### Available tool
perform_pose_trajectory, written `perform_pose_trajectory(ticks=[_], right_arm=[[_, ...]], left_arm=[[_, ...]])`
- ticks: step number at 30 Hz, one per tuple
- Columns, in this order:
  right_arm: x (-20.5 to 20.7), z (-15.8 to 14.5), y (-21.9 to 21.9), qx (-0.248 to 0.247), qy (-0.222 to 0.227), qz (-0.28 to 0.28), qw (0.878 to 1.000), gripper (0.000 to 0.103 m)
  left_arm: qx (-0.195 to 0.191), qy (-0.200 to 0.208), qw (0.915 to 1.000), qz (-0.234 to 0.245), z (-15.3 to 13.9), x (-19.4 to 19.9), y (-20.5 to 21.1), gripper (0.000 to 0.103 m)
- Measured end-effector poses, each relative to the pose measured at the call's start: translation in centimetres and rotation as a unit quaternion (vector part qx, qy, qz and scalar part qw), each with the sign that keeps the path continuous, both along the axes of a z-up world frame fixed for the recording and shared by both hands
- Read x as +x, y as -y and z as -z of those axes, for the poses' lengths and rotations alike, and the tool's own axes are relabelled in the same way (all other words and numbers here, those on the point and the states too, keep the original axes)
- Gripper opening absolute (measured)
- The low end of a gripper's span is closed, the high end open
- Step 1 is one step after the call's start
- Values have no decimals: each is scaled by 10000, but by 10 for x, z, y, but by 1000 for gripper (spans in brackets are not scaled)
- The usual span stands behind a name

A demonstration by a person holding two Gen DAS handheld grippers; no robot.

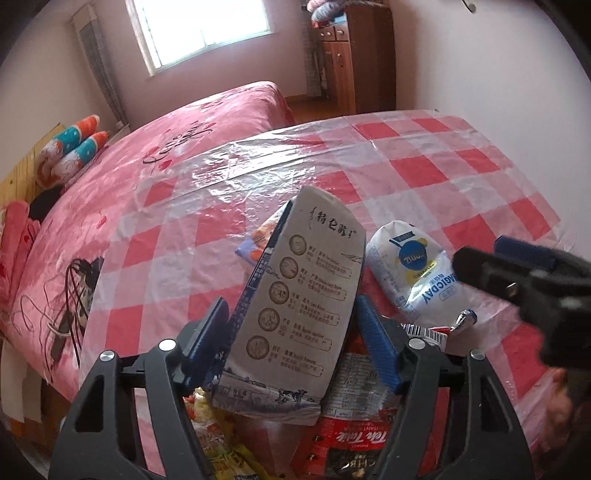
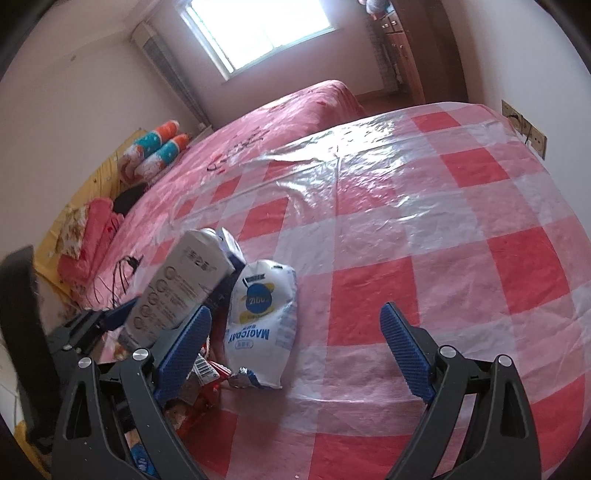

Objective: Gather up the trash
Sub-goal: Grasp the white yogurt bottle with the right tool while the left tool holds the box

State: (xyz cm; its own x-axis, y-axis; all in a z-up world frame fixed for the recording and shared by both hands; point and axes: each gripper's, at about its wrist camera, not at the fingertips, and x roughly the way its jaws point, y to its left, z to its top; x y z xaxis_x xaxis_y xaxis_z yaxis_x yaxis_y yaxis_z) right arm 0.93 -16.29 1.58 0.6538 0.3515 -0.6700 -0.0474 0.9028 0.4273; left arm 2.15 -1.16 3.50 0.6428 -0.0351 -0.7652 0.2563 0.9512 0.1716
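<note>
Two blue-padded fingers of the left gripper point(image 1: 291, 328) flank a grey milk carton point(image 1: 295, 306), which stands tilted on the checked plastic tablecloth point(image 1: 424, 166); the pads sit right against its narrow sides, though a firm pinch cannot be confirmed from either view. Just to the carton's right lies a white MAGICDAY pouch point(image 1: 410, 269) with a crumpled foil end, touching the cloth and close beside the carton. Under the carton's lower end, a red Tik Tak snack wrapper point(image 1: 354, 435) and a yellow wrapper point(image 1: 221, 439) lie flat. A small blue and orange packet point(image 1: 255, 243) peeks out behind the carton.

From the right wrist view, the right gripper point(image 2: 295, 339) hangs over the table with its jaws spread wide and nothing between them; the pouch point(image 2: 262, 325) lies just inside its left finger. A pink bedspread point(image 2: 280, 122) covers the bed beyond the table, with rolled pillows point(image 2: 159, 151) near the wall and a window point(image 2: 258, 29) above.
</note>
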Motion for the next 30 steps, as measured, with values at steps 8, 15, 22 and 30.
perform_pose_trajectory(ticks=[8,15,22,30], right_arm=[[5,5,-12,-348,-64,29,9994,79],[11,5,-40,-1156,-22,-105,9932,75],[19,8,-68,-1702,-42,-369,9847,75],[25,13,-79,-1859,-138,-558,9809,76]], left_arm=[[-708,44,9974,-132,-18,-13,-22,66],[-1321,107,9906,-350,-33,-29,-54,66],[-1712,115,9837,-545,-39,-48,-94,66],[-2086,60,9753,-729,-33,-61,-127,66]])
